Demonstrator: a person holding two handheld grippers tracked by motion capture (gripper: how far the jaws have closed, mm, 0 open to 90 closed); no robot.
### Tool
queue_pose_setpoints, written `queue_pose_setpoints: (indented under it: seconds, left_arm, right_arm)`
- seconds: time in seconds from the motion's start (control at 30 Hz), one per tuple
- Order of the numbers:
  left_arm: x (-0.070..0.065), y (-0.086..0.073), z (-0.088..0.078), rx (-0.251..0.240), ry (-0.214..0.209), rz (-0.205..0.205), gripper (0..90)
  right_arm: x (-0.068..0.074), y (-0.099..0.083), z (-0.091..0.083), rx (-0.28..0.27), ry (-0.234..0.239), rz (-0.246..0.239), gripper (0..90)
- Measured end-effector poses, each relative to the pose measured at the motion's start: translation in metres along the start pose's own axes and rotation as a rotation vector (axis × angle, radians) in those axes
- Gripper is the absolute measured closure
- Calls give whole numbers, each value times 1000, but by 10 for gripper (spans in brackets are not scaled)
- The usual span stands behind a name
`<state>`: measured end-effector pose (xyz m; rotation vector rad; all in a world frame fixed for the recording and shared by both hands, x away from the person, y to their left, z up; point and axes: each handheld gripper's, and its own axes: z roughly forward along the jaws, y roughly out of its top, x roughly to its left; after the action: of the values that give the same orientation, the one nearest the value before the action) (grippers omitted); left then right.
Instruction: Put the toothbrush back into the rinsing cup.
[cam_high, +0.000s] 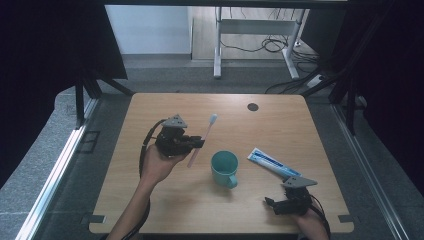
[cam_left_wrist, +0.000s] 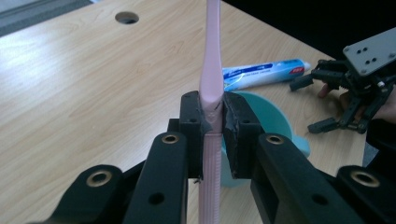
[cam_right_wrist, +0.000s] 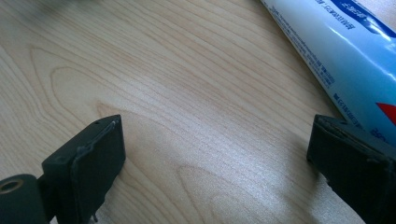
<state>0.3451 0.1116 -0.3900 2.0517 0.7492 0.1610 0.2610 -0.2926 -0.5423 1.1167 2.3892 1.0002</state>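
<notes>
1. My left gripper (cam_left_wrist: 212, 122) has its jaws clamped tight on the one pink toothbrush (cam_left_wrist: 211, 70), gripping it partway along the handle; in the high view the brush (cam_high: 201, 141) slants over the table's middle, head pointing to the far edge.
2. My right gripper (cam_right_wrist: 212, 163) stands with its jaws wide apart and nothing between them, just bare wood; it sits near the table's near-right corner (cam_high: 286, 201).
3. One teal cup (cam_high: 224, 168) stands between the grippers, just beside the brush's lower end; one toothpaste tube (cam_high: 273, 163) lies just beyond my right gripper.
4. The wooden table (cam_high: 165, 200) has open room across its far half, left side and near-middle; one dark round hole (cam_high: 252, 107) sits near the far edge.
</notes>
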Motion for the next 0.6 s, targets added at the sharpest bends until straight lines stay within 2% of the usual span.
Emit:
queue_pose_setpoints:
  seconds: [0.23,0.6]
  left_arm:
    - [-5,6,5,-40,-24,-2,791]
    - [-14,16,16,-60,-30,24,791]
  right_arm:
    - [0,0,0,0,0,0,38]
    - [0,0,0,0,0,0,38]
